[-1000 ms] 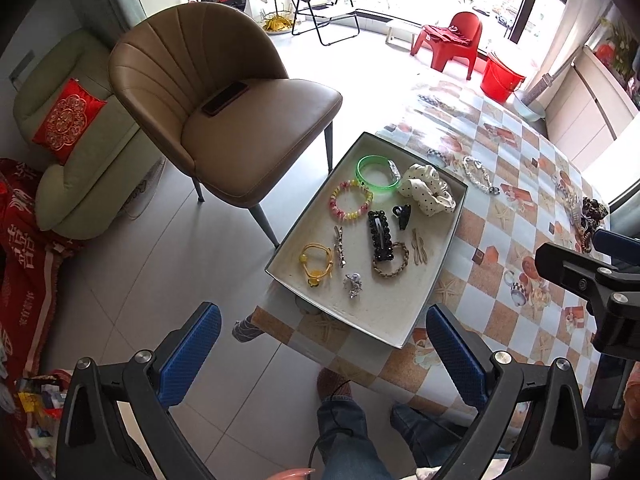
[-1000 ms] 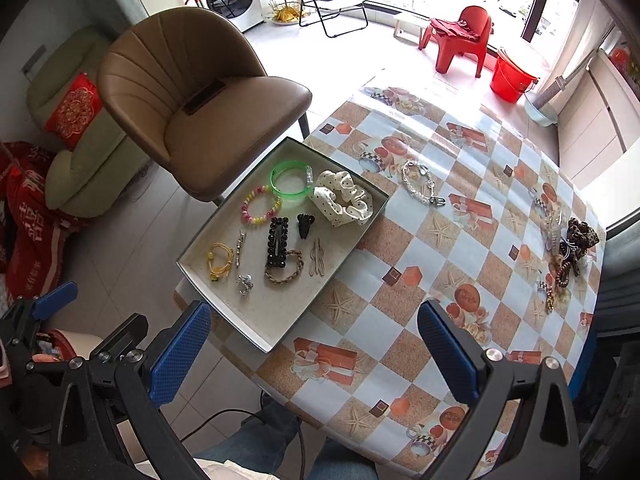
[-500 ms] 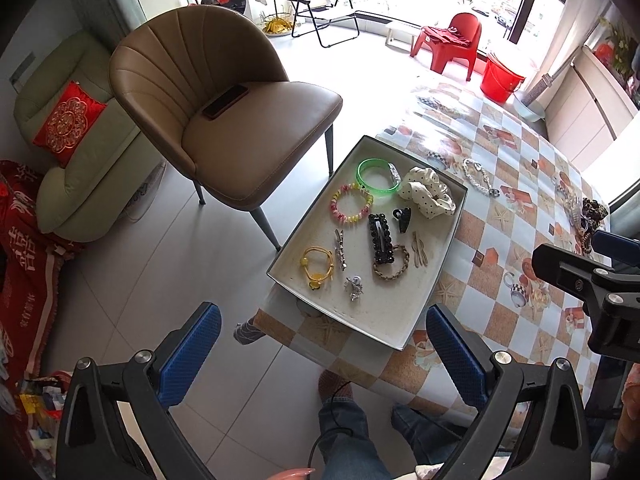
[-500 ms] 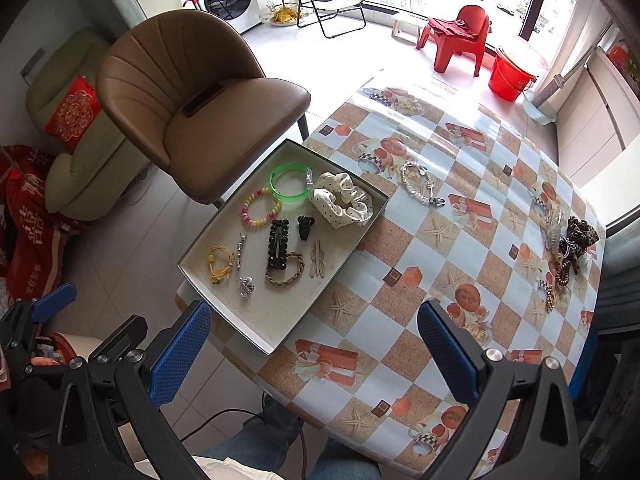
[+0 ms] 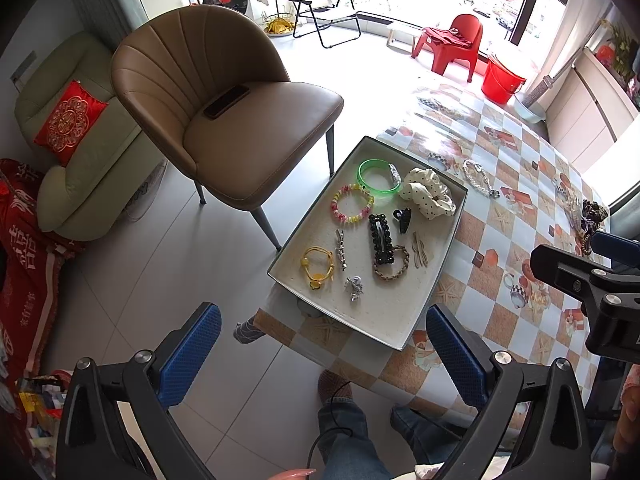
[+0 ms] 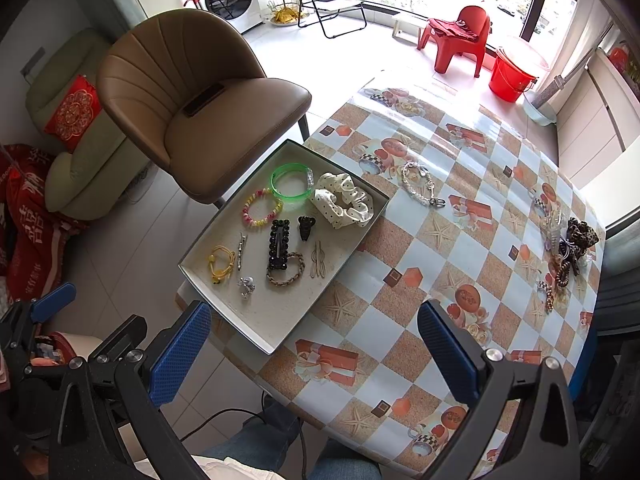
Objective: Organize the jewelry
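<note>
Meanwhile nothing has shifted: we hold both grippers, left gripper [image 5: 322,350] and right gripper [image 6: 314,350], wide open and empty near the tray [image 6: 280,330], silver chain [image 6: 422,186] outside it.

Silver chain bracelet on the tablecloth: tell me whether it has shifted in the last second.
No. The silver chain bracelet lies on the same tablecloth squares, just past the tray corner, as before.

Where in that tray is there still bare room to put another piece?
The tray's near end, this side of the silver charm and braided bracelet, is bare. The far end is crowded: green bangle, scrunchie, beaded bracelet.
</note>
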`<move>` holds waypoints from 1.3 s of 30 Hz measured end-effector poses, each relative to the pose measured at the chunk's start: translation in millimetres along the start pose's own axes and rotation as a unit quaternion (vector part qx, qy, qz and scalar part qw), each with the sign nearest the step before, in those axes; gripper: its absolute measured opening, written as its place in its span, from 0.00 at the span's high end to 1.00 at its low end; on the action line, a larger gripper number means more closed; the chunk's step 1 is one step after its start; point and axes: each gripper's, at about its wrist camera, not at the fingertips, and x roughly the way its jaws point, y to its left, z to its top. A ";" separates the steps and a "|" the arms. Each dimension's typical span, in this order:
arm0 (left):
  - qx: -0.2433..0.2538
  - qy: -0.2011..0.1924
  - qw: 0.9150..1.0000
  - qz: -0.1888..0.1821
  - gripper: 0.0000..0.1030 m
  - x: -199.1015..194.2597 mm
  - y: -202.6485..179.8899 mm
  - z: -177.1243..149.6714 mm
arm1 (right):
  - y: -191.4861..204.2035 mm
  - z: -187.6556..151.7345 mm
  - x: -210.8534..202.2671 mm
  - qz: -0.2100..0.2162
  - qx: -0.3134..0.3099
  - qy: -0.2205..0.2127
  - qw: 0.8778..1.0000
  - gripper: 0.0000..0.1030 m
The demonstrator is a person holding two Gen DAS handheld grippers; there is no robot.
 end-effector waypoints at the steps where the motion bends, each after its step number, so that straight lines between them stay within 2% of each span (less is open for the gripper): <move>1: 0.000 0.000 1.000 0.000 0.00 -0.2 0.0 0.0 | 0.1 0.1 -0.1 0.000 0.001 0.000 1.000 0.00; 39: -0.001 -0.001 1.000 0.002 0.00 -2.4 0.0 -1.6 | 1.5 -0.9 -1.4 0.001 0.000 -0.002 1.000 0.00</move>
